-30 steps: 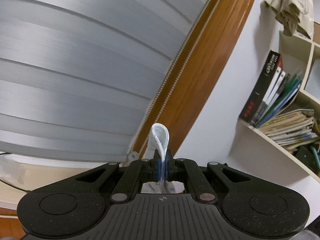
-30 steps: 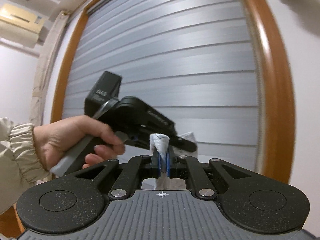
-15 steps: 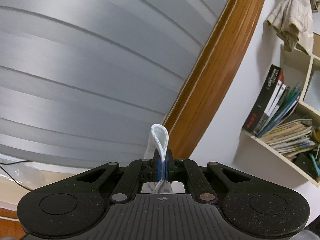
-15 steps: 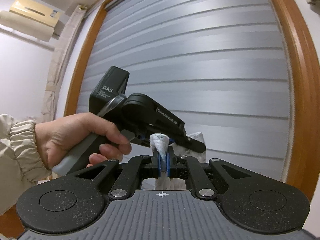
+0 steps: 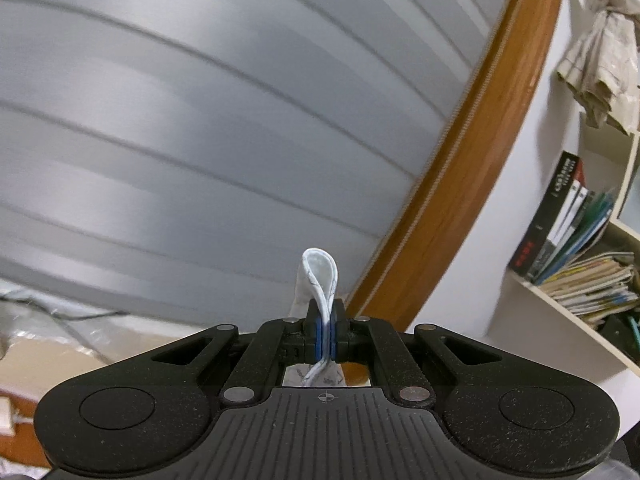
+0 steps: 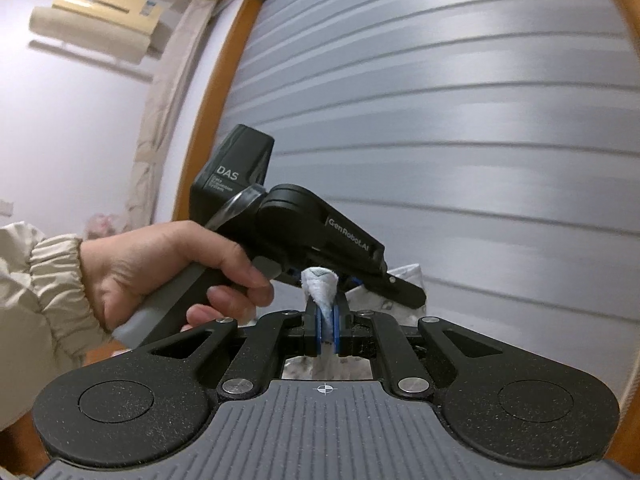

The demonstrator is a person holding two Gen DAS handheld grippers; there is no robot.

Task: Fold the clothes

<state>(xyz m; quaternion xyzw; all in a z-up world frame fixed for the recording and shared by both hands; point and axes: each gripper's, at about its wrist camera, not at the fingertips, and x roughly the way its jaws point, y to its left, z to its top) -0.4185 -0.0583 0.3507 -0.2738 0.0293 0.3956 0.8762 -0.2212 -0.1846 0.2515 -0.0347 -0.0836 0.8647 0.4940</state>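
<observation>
Both the left gripper (image 5: 326,338) and right gripper (image 6: 327,326) have jaws clamped on an edge of the white garment (image 5: 320,280), which loops above them. It looks light, limp; hemmed edges offer the surest hold.

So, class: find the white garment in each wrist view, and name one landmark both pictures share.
Left wrist view: the white garment loops up at lower centre, pinched in the shut left gripper.
Right wrist view: it bunches at lower centre, pinched in the shut right gripper, and shows beyond the left gripper.
Shared landmark: the grey slatted blind with its wooden frame.
</observation>
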